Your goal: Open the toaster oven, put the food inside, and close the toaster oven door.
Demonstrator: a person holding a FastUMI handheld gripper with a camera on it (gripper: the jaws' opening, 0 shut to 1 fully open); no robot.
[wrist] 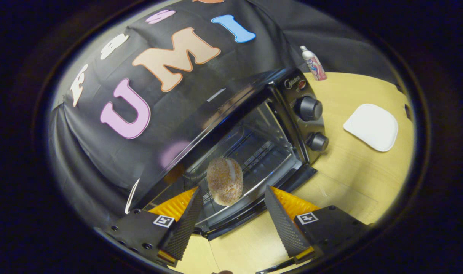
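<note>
Food lies just beyond open tool — seemingly inside toaster oven.

Bottle label too small

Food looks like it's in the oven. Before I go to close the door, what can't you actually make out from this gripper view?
- Toaster oven door: its handle lies behind the open gripper.
- Food: on the rack just beyond the fingertips; its underside contact is hidden by its own bulk.
- Knobs: markings too small.
- Bottle on the table: label too small.
- White plate: fisheye warps its shape.
</note>
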